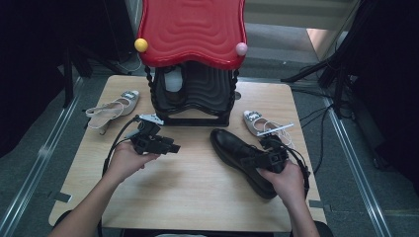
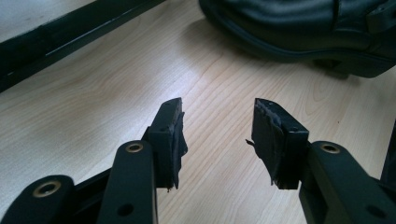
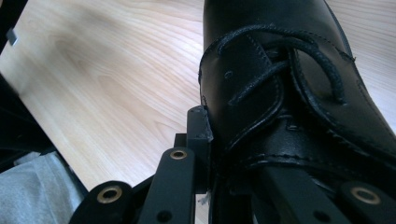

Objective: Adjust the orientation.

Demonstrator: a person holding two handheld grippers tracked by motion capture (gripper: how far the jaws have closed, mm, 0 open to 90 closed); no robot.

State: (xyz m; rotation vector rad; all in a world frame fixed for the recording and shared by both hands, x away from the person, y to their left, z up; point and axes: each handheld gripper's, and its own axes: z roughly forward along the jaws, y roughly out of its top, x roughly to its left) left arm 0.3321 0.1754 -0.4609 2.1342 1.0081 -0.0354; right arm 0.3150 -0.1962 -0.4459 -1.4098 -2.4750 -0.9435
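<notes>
Right gripper — jaws pinching the black leather lace-up shoe, centre right of the high view; left gripper — jaws spread, nothing between.

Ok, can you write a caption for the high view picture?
Right gripper clamps the black shoe; left gripper hangs open over the table.

rack: black, red top, desk's far edge | beige shoe: left of rack | silver shoe: right of rack
</notes>
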